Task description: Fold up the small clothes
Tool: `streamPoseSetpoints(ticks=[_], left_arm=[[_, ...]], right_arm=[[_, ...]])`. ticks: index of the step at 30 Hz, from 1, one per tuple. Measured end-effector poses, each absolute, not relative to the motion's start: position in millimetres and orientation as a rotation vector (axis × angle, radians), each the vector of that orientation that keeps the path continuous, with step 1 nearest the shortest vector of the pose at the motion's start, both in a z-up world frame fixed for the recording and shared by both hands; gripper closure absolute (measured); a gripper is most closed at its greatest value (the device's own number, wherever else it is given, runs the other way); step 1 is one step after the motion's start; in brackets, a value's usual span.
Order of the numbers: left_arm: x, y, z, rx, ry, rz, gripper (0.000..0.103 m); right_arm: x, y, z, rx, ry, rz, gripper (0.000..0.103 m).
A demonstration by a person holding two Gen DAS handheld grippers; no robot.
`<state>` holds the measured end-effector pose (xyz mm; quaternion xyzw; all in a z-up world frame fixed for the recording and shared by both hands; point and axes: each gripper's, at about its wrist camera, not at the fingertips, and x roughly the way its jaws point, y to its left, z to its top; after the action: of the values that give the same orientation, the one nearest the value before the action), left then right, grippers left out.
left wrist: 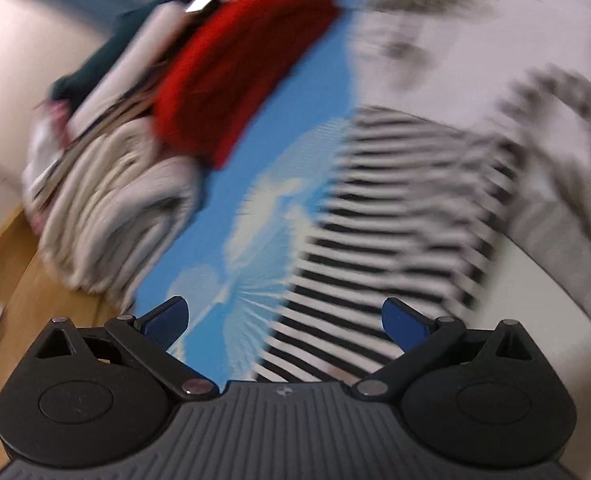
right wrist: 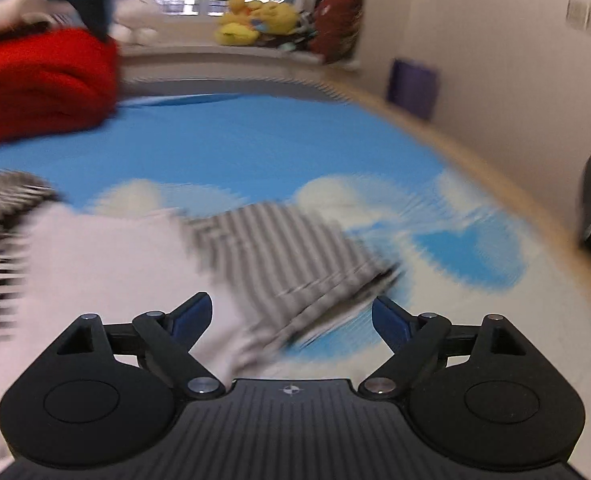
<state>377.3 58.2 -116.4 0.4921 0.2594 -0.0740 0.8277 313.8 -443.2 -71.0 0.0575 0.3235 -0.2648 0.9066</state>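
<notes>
A small white garment with black-and-white striped sleeves lies on a blue bed sheet with white clouds (left wrist: 295,128). In the left wrist view, one striped sleeve (left wrist: 383,232) runs just ahead of my left gripper (left wrist: 285,314), which is open and empty above it. The white body (left wrist: 475,48) spreads to the right. In the right wrist view, the other striped sleeve (right wrist: 279,248) lies just ahead of my right gripper (right wrist: 291,312), which is open and empty. The white body (right wrist: 107,256) lies to its left. Both views are motion-blurred.
A pile of clothes sits on the bed: a red garment (left wrist: 247,64) (right wrist: 43,80), a cream knit (left wrist: 119,216) and a dark green one (left wrist: 107,56). The bed's wooden edge (right wrist: 475,160) runs along the right wall. Yellow plush toys (right wrist: 255,20) sit on the window sill.
</notes>
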Motion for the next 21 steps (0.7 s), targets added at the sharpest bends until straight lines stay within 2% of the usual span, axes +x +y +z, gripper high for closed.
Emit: streamPoseSetpoints(ticks=[4, 5, 6, 8, 9, 12, 14, 16, 17, 18, 19, 20, 21], left_arm=[[377.2, 55.9, -157.3, 1.149, 0.602, -0.180, 0.000], [371.6, 53.0, -161.6, 1.145, 0.577, -0.168, 0.003], [374.8, 52.2, -162.0, 1.143, 0.571, -0.161, 0.032], [393.5, 55.6, -162.6, 1.120, 0.643, -0.069, 0.098], [407.2, 62.2, -160.6, 1.086, 0.672, 0.008, 0.103], [446.1, 100.2, -158.2, 1.032, 0.719, 0.177, 0.103], [468.9, 133.8, -154.9, 0.935, 0.834, 0.215, 0.103], [459.6, 148.1, -135.7, 0.761, 0.850, 0.098, 0.096], [448.2, 148.4, -124.6, 0.703, 0.819, 0.038, 0.072], [436.9, 147.2, -116.9, 0.668, 0.790, -0.019, 0.028], [422.8, 143.2, -110.4, 0.647, 0.744, -0.078, 0.009], [412.4, 135.5, -107.4, 0.650, 0.700, -0.116, 0.001], [401.1, 125.8, -109.1, 0.678, 0.677, -0.175, 0.000]], right_arm=[[287.6, -413.1, -64.5, 0.355, 0.714, -0.387, 0.015], [284.9, -403.6, -62.4, 0.368, 0.722, -0.352, 0.015], [281.0, -394.4, -58.9, 0.370, 0.711, -0.325, 0.015], [273.9, -373.8, -49.9, 0.353, 0.682, -0.299, 0.015], [269.9, -366.0, -47.6, 0.344, 0.664, -0.289, 0.015], [262.9, -352.6, -46.5, 0.328, 0.651, -0.263, 0.015], [265.3, -347.7, -49.6, 0.305, 0.667, -0.245, 0.015], [266.8, -350.5, -54.1, 0.282, 0.682, -0.243, 0.015], [267.5, -351.4, -57.3, 0.275, 0.688, -0.248, 0.015], [268.8, -352.4, -60.4, 0.269, 0.693, -0.249, 0.015], [270.5, -353.2, -64.0, 0.261, 0.702, -0.250, 0.015], [272.1, -353.0, -67.2, 0.255, 0.711, -0.253, 0.015], [273.7, -353.0, -70.1, 0.252, 0.720, -0.253, 0.015]])
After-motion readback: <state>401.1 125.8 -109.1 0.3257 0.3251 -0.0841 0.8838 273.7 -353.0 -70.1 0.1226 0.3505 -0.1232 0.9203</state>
